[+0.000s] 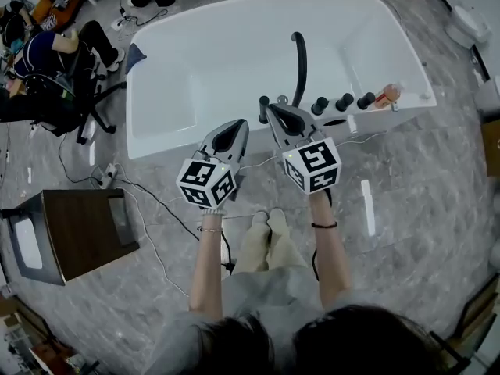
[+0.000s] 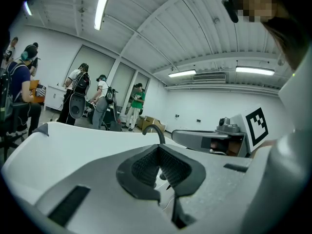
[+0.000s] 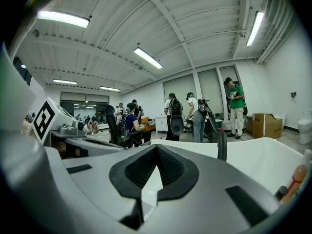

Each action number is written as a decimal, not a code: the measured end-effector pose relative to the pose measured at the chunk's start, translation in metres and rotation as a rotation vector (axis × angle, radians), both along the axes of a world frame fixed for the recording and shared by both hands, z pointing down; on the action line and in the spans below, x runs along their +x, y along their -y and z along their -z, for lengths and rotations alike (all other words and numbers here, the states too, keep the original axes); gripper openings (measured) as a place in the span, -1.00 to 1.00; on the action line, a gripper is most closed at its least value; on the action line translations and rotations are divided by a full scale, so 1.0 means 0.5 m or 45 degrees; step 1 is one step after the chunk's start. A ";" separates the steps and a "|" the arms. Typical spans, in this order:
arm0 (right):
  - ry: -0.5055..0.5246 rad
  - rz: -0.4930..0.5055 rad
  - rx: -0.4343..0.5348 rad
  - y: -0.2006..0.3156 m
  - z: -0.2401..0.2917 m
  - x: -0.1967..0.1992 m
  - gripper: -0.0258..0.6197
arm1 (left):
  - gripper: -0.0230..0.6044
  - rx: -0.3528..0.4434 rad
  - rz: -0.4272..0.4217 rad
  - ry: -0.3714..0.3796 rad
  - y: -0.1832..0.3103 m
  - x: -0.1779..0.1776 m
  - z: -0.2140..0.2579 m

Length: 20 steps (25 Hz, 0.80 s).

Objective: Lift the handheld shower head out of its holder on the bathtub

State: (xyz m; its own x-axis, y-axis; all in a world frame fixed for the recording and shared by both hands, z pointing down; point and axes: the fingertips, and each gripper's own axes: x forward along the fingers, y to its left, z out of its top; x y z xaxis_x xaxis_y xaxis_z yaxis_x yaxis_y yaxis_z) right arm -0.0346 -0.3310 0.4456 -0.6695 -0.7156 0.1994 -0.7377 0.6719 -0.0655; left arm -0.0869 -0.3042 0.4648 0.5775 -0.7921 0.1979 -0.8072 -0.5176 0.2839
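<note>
A white bathtub [image 1: 168, 104] lies ahead with a black curved spout [image 1: 298, 61] and three black knobs [image 1: 344, 101] on its near rim. A small black upright fitting [image 1: 264, 103] stands on that rim; I cannot tell whether it is the shower head. My right gripper [image 1: 268, 108] is shut and empty, its tip beside that fitting. To its left my left gripper [image 1: 237, 123] hangs over the tub's near edge, also shut and empty. The left gripper view shows the left gripper [image 2: 158, 146] below the spout [image 2: 155, 129]. The right gripper [image 3: 157, 146] points over the tub, spout [image 3: 222, 145] to its right.
An orange bottle [image 1: 387, 94] stands on the rim's right end. A thin pale hose [image 1: 367, 139] and cables run over the grey floor. A dark cabinet [image 1: 74, 229] sits at the left, a seated person [image 1: 43, 53] beyond it. Several people [image 3: 195, 113] stand behind the tub.
</note>
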 end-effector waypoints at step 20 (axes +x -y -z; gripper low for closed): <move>-0.050 -0.034 -0.105 0.074 -0.248 0.031 -0.90 | -0.91 -0.119 -0.123 0.063 0.044 0.055 -0.233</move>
